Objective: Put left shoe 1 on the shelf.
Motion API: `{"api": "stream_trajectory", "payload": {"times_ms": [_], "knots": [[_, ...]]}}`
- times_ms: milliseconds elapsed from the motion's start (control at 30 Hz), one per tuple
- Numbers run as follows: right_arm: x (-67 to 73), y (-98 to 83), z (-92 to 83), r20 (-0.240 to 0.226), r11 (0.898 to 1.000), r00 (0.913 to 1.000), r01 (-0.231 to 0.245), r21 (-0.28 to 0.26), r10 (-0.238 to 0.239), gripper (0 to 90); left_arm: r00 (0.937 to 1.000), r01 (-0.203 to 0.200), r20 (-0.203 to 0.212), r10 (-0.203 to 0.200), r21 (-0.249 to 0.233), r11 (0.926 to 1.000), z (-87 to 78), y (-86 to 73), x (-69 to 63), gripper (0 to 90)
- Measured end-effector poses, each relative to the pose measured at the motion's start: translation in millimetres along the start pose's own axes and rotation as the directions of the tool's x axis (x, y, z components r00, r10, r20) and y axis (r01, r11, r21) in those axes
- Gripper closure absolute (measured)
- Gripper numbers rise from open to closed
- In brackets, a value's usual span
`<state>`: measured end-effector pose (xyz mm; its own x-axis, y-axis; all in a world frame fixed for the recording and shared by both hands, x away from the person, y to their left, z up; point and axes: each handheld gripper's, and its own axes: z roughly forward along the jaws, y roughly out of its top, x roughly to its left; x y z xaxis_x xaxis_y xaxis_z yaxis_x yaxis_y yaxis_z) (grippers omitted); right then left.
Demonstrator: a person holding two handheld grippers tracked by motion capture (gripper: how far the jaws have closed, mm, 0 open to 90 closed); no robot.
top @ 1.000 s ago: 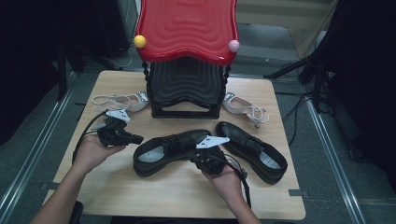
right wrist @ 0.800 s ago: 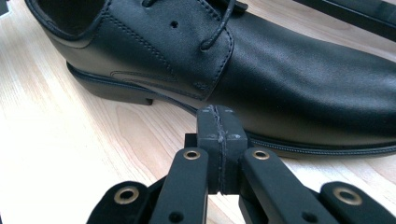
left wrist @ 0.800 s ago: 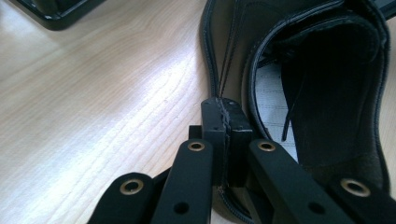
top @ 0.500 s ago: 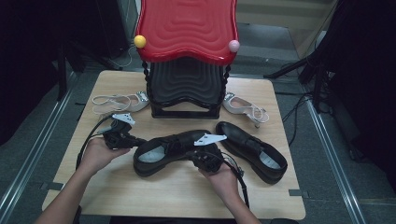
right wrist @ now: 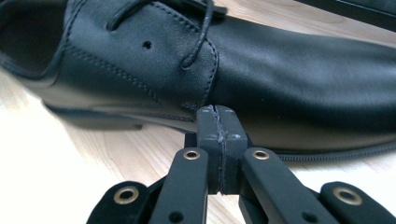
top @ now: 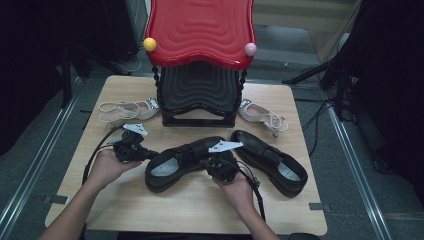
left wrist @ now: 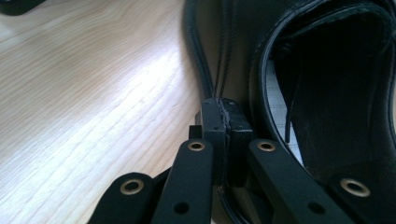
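Now | second shoe (top: pixel 270 161) right of black shoe (top: pixel 185 160) | rack (top: pixel 199 95) behind

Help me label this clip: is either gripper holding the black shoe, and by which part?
Nothing is held. Both grippers' jaws are shut and empty, pressed against the black shoe: left gripper at its heel, right gripper at its side.

A light wooden table (top: pixel 150 210) stands on grey floor (top: pixel 30 165) amid dark surroundings.
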<state>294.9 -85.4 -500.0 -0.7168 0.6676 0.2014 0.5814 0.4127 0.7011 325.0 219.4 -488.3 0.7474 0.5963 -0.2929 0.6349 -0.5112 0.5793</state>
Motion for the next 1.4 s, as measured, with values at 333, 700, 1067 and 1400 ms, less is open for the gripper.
{"api": "stream_trajectory", "payload": {"times_ms": [333,700,1067,1400], "knots": [[-10.9,-0.1,-4.1,0.017,0.999,0.9990,-0.041,0.004,0.041,90.0,0.9993,0.020,0.032,-0.021,0.003,0.9998,12.3,4.8,-13.9,90.0],[-17.3,-0.1,-5.3,0.035,0.998,0.9970,-0.068,-0.008,0.068,90.0,0.9958,0.069,0.061,-0.068,-0.017,0.9975,23.7,6.3,-21.4,90.0],[-17.5,-1.4,-17.0,0.025,0.998,0.9975,-0.066,0.003,0.066,90.0,0.9958,0.061,0.069,-0.059,-0.025,0.9978,34.9,9.3,-34.5,90.0],[-23.9,-1.5,-22.7,0.049,0.996,0.9951,-0.085,-0.004,0.085,90.0,0.9911,0.080,0.110,-0.075,-0.036,0.9962,47.7,13.8,-46.7,89.9]]}}
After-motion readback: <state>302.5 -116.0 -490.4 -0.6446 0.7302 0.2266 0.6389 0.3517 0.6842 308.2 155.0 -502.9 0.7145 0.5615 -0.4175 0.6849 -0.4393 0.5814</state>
